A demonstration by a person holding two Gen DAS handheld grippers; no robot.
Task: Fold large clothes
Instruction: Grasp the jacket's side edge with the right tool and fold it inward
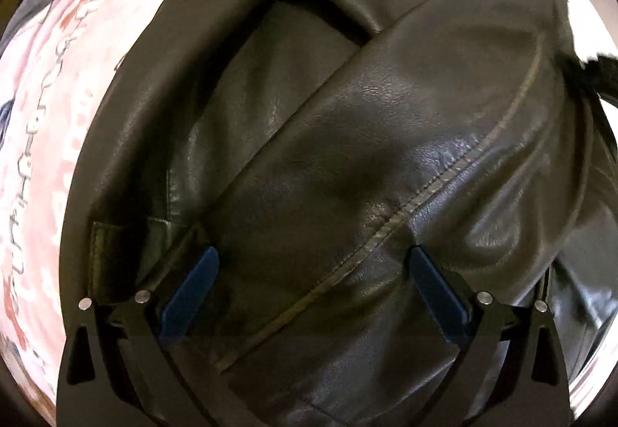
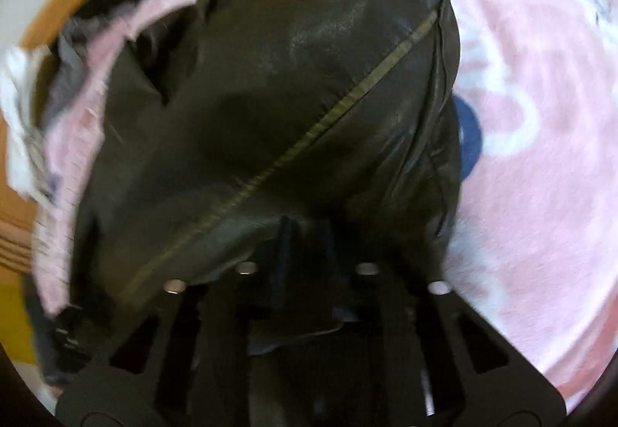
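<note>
The right gripper [image 2: 305, 234], jaws nearly shut, pinches an edge of the dark leather jacket [image 2: 270, 110], apparently to draw a fold. The left gripper [image 1: 314, 272] hovers wide open, holding nothing, above the glossy, creased, seamed jacket lying on a pink printed blanket [image 2: 540, 156].

The jacket [image 1: 347, 156] is lying spread on the blanket [image 1: 58, 99], which is showing past its left edge in the left wrist view. The left gripper [image 1: 313, 272] is hanging directly above the jacket, one finger sitting on either side of a seam [image 1: 425, 195] running diagonally across it. In the right wrist view the jacket [image 2: 270, 99] is bunching up in front of the right gripper [image 2: 305, 234], with the blanket [image 2: 540, 118] lying to its right and a heap of clothes [image 2: 46, 79] sitting at its left, over the blanket's edge.
</note>
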